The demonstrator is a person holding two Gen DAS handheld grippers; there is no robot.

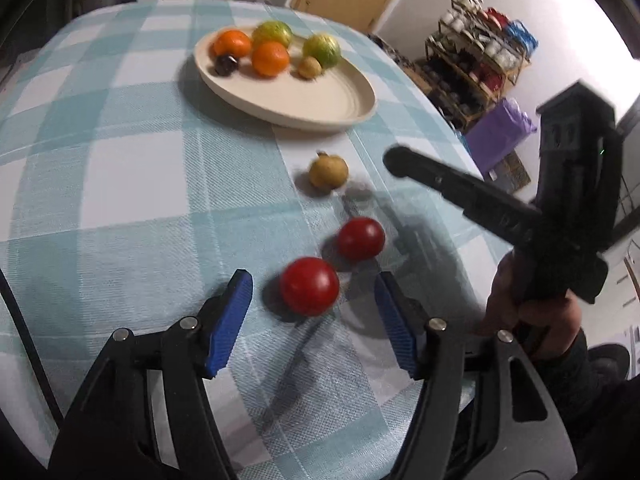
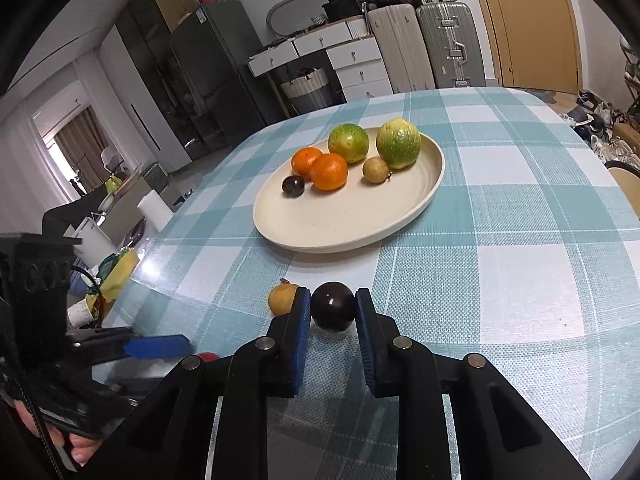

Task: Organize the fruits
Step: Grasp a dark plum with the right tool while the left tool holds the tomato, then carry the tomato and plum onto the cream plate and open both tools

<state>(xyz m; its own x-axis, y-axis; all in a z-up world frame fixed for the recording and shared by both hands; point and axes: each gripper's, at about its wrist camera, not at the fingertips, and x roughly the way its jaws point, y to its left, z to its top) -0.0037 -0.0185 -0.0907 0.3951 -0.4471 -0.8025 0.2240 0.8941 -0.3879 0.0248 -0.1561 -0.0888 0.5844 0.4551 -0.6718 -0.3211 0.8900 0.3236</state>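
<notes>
Left tongs (image 1: pixel 312 300): we see them spread wide at the bottom of the left wrist view – blue pads either side of a red fruit (image 1: pixel 309 286), not touching it.
Second red fruit (image 1: pixel 361 239): just up-right of the first, on the table (image 1: pixel 120 184).
Yellow-brown fruit (image 1: pixel 328 170): centre frame, alone on the checked cloth, between the red ones and the plate (image 1: pixel 320 100).
Right tongs (image 2: pixel 333 308): lower centre of the right wrist view, clamped on a dark purple fruit (image 2: pixel 333 306) – both pads against its sides; we can't tell if it's off the cloth.
Plate contents: two oranges (image 2: pixel 329 171), two green citrus (image 2: pixel 398 143), a small yellow-brown fruit (image 2: pixel 375 170), a small dark fruit (image 2: pixel 293 186) – all at the plate's far side, near half bare.
Background: suitcases (image 2: pixel 450 40) and white drawers (image 2: pixel 356 64), top of the right wrist view.
</notes>
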